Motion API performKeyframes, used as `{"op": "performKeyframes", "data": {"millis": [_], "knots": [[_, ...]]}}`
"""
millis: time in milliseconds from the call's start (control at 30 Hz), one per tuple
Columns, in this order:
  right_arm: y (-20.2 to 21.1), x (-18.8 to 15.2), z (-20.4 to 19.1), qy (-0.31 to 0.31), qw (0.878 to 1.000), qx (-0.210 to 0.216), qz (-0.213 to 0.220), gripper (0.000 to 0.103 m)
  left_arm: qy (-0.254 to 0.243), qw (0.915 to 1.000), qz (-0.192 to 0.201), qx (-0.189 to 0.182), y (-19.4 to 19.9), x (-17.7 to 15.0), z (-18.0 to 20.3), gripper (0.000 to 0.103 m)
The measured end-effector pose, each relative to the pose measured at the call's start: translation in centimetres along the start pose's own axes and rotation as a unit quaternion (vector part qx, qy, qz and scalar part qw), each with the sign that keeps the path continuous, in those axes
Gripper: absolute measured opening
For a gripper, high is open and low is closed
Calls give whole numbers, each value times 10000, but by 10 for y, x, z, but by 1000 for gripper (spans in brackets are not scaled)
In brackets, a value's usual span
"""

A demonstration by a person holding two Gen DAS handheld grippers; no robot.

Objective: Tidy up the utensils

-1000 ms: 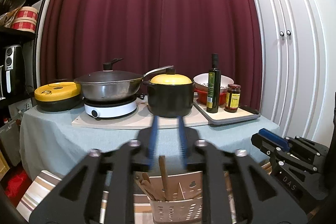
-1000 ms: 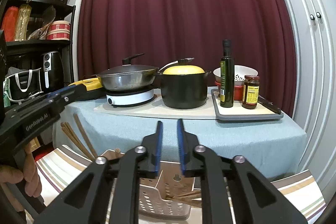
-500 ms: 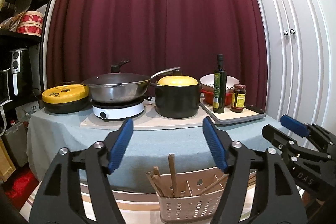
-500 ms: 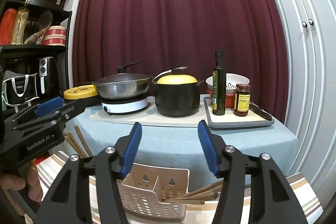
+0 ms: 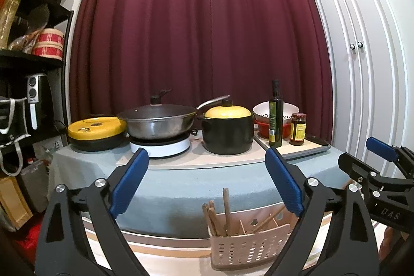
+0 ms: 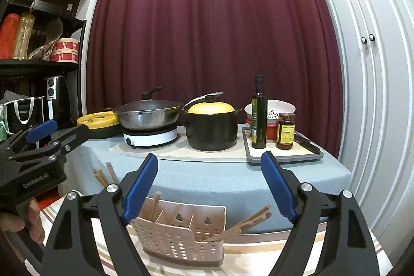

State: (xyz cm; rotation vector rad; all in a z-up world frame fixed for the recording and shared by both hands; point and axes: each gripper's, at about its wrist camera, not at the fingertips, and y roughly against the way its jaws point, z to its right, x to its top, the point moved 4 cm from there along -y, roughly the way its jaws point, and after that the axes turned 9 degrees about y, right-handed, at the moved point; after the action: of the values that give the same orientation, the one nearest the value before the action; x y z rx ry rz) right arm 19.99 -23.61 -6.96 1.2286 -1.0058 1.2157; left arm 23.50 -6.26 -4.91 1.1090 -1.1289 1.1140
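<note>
**A:** Status on the claws?

**B:** I see both spread wide, nothing between the fingers. Left gripper (image 5: pixel 207 183) blue pads far apart, lower centre of its own frame. Right gripper (image 6: pixel 209 185) same, lower centre of the right wrist frame. Neither touches anything.

**A:** Where's the utensil stuff?

**B:** Beige perforated plastic utensil caddy (image 6: pixel 181 237) with divided compartments, bottom centre of the right wrist frame, standing on a striped cloth (image 6: pixel 248 258). In the left wrist frame it's lower right of centre (image 5: pixel 248 245).

**A:** Contents?

**B:** Brown wooden chopsticks (image 5: pixel 220 211) bunched upright in the left end compartment as I see it from the left wrist. Another bundle of wooden chopsticks (image 6: pixel 243 224) leans out tilted over the right end in the right wrist frame. Middle compartments: can't tell what's inside.

**A:** Background?

**B:** Table with a grey-blue cloth (image 6: pixel 207 177) behind the caddy. On it: black pot with a yellow lid (image 6: pixel 211 126), lidded steel wok (image 6: pixel 147 115) on a white round hotplate (image 6: pixel 150 137), dark green glass bottle (image 6: pixel 258 113) and a brown jar (image 6: pixel 285 131) on a grey tray (image 6: pixel 284 155). Maroon curtain (image 6: pixel 207 30) fills the upper centre.
</note>
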Motion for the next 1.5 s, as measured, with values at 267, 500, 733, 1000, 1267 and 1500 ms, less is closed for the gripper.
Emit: {"op": "performKeyframes", "data": {"millis": [267, 500, 733, 1000, 1267, 1500], "knots": [[33, 1, -4, -65, 9999, -90, -6, 83, -88, 9999, 65, 95, 46, 0, -5, 93], [70, -9, -12, -25, 9999, -81, -88, 84, 2, 9999, -21, 162, 92, -8, -13, 97], [104, -15, -13, -8, 9999, -96, -138, 85, 178, 9995, -186, 197, 129, -15, -21, 97], [132, -11, -12, 35, 9998, -178, -106, 85, 260, 9993, -148, 240, 165, -13, -26, 98], [150, -10, -9, 18, 9997, -217, -120, 85, 254, 9991, -152, 303, 183, -14, -28, 98], [158, -8, -8, 36, 9996, -260, -41, 85, 296, 9991, -128, 291, 190, -13, -29, 98]]}}
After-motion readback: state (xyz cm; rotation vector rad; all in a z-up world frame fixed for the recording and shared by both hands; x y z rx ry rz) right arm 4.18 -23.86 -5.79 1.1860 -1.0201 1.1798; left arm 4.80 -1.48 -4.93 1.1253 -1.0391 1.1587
